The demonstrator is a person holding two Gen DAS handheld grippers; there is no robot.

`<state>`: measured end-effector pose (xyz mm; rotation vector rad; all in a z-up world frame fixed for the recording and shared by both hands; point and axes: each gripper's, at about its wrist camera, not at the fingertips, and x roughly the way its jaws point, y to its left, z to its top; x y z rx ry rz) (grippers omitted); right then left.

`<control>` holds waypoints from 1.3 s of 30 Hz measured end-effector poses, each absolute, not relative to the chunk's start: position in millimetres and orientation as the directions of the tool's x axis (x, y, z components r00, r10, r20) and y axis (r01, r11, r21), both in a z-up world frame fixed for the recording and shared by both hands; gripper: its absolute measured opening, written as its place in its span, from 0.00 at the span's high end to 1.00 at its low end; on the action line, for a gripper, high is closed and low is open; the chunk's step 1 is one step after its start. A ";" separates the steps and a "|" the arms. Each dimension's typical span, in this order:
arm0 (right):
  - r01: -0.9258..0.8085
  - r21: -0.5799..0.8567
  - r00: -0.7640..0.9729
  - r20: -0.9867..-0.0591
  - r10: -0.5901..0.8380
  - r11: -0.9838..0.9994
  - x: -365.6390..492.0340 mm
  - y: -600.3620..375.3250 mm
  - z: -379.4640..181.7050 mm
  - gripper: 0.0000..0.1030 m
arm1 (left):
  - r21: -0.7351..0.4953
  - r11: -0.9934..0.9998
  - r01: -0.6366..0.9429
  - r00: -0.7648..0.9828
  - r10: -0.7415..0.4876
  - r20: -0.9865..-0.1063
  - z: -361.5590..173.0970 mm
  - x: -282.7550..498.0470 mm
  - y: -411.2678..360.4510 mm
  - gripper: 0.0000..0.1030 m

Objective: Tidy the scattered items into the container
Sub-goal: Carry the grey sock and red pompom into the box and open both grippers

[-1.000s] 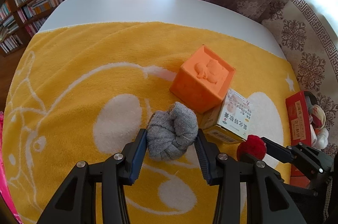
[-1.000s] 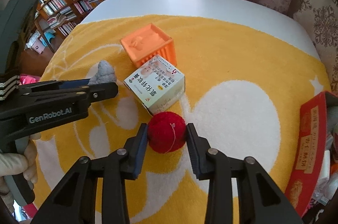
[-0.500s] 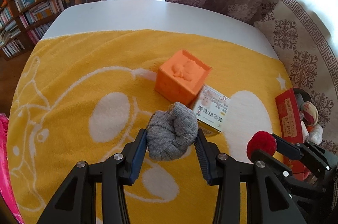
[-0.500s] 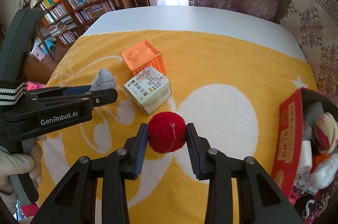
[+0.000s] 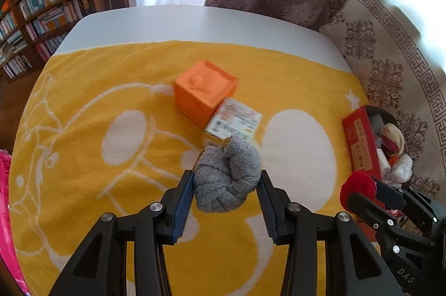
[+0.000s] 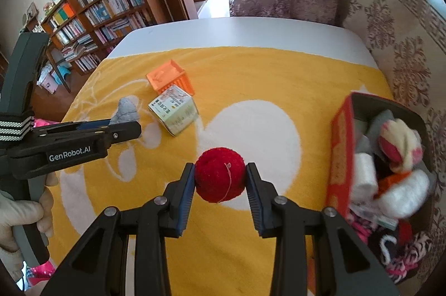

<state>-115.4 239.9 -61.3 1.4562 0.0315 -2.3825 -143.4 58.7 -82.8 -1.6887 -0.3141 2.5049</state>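
Transport was the step in hand: we carried two items at once toward the red container [image 6: 341, 145], which stood at the right edge of the yellow blanket [image 5: 83, 184] and already held a heap of soft things. Our left gripper [image 5: 226, 185] was clamped on the grey sock bundle [image 5: 227, 176], both pads pressed into its sides, with the bundle clear of the cloth below. Our right gripper [image 6: 220, 178] was clamped on the red pompom [image 6: 220, 174] in the same manner, and it sat nearer the container than the left one. We judged the next move to call for bringing the pompom over the container's open top before parting the jaws, then doing likewise with the sock bundle. Since the container looked nearly full, we judged a release well inside the rim advisable, lest a soft item roll off. Two items stayed on the blanket, touching each other: the orange cube [image 5: 205, 95] and the small printed carton [image 5: 237, 121].
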 end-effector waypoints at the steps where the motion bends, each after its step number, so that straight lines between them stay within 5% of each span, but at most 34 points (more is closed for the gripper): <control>1: 0.297 0.161 -0.418 -0.864 -0.280 -0.941 -112.0 245.6 -58.9 0.62 | -0.228 -0.973 0.020 -0.380 0.204 -0.902 -80.5 -142.0 64.1 0.55; 29: -0.048 0.153 -0.568 -0.817 -0.099 -0.987 -52.9 441.7 -13.8 0.62 | -0.314 -0.872 -0.375 -0.328 0.442 -0.835 -33.7 -114.5 275.0 0.55; 39: -0.061 0.143 -0.568 -0.819 -0.084 -0.988 -48.6 460.3 -16.6 0.62 | -0.314 -0.857 -0.408 -0.302 0.451 -0.840 -37.2 -113.6 304.9 0.55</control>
